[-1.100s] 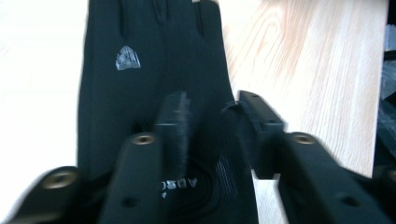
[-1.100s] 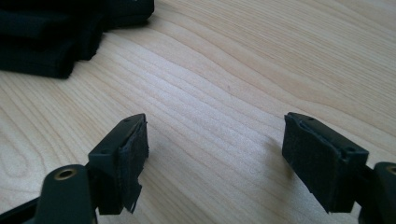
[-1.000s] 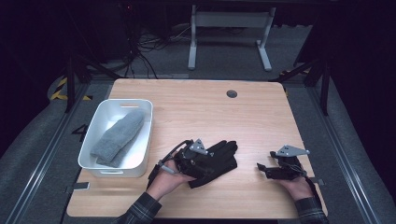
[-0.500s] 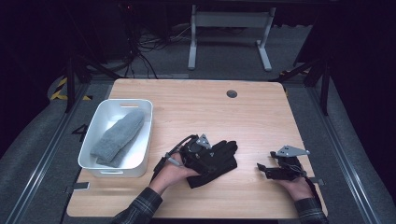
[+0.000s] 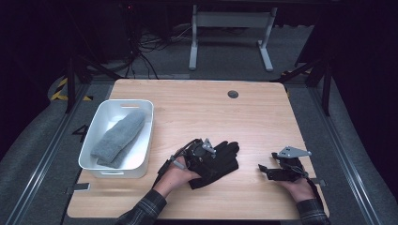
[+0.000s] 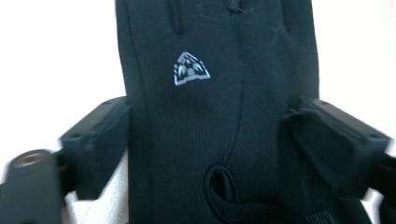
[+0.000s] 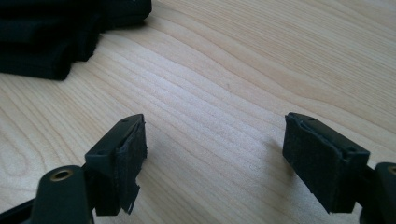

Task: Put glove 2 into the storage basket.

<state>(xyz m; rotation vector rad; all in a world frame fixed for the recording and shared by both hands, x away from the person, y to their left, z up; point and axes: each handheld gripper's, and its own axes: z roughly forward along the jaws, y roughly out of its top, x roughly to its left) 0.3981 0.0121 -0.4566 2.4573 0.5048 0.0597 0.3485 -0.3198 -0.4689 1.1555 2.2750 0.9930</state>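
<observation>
A black knit glove (image 5: 217,161) lies on the pale wooden tabletop (image 5: 197,108), just beside the white rectangular plastic bin (image 5: 95,131), toward the person's near edge. In the left tool view the glove (image 6: 219,116) bears a small silver-grey shield-shaped emblem (image 6: 190,68); no lettering can be read on it. The left tool (image 5: 199,152) sits over the glove's cuff end, its jaws spread wide on either side of the fabric, beside it rather than pinching it. A rolled grey towel (image 5: 118,137) lies inside the bin. The right tool (image 5: 274,171) rests on the tabletop well apart from the bin, on the far side of the glove, its jaws wide apart with bare wood (image 7: 224,93) between them and nothing held.
</observation>
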